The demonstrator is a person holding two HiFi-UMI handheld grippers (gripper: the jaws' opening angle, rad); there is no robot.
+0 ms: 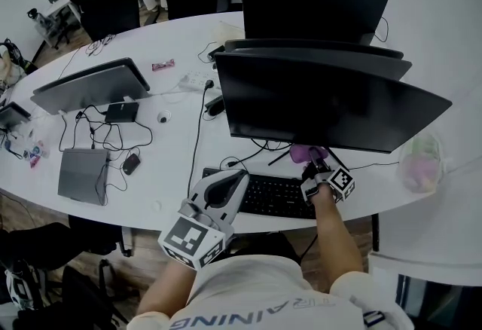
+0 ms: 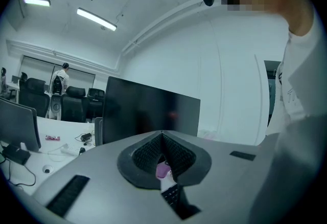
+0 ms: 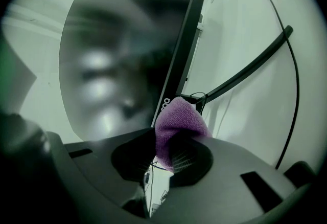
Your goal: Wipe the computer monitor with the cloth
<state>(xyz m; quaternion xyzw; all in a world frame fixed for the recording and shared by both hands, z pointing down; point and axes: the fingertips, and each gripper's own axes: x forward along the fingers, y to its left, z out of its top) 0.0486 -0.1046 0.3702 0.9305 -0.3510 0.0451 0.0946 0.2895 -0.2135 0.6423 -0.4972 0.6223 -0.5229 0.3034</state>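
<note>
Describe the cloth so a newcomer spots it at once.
Find the nearest black monitor on the white table. Just under its bottom edge, beyond the keyboard, the right hand-held gripper pinches the cloth. It is the only purple, fuzzy thing among black cables.

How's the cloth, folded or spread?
Bunched, not spread: the purple cloth is a wad pinched by the right gripper, near the monitor lower edge.

Monitor (image 1: 331, 102) overhangs the keyboard (image 1: 275, 195); stand legs (image 1: 279, 156) and cables (image 1: 252, 148) crowd the gap beneath.
</note>
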